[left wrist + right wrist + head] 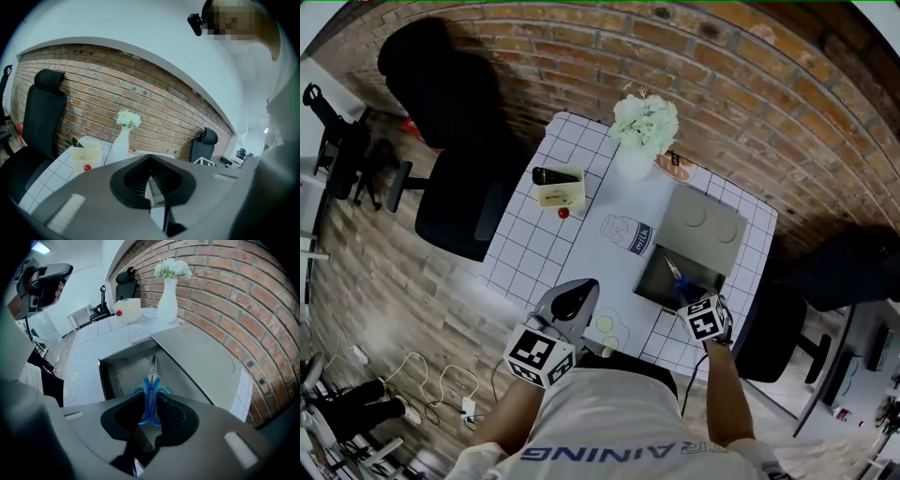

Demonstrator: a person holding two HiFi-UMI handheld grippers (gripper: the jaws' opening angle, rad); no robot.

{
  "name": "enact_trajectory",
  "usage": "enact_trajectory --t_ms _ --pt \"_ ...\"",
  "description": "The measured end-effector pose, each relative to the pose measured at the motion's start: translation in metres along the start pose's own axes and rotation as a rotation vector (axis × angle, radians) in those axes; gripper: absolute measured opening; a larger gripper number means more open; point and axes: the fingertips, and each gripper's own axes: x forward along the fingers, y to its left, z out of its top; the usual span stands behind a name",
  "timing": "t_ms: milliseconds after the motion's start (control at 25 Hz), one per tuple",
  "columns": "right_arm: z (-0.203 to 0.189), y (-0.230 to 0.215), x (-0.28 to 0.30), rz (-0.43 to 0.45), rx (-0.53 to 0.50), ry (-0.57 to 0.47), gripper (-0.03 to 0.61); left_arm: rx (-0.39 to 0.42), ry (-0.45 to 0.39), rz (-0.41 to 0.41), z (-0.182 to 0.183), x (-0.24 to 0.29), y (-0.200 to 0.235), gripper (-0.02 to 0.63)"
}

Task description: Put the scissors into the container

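The right claw (149, 393) has its jaws part-way apart, and they appear to be clamped on the blue handles of the scissors (149, 383); the grip is read from how squarely the handles sit in the gap. The long axis of the scissors runs in line with the jaws, with the blades leading away from the claw and down. Directly beyond the blade tips is the open mouth of the grey container (104, 380), so the scissors hang in or just over its opening, not yet set down. The lid (197, 357) lies back on the far side, clear of the opening. The next move is judged to be a straight descent along that axis, then release. The right claw alone is positioned for it. The left claw (150, 159) has its jaw tips together and holds nothing. It is well apart from the container, over the near edge of the table (525, 253). Count: 2 claws, 1 scissors, 1 container, 1 lid, 1 vase (636, 159), 1 tub (561, 192).
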Motion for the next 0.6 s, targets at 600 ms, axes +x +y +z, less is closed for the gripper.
enact_trajectory --t_ms 600 --pt "-0.014 -0.003 0.024 0.012 0.037 0.107 0.106 -0.02 -0.025 0.042 -0.003 -0.016 0.001 0.0"
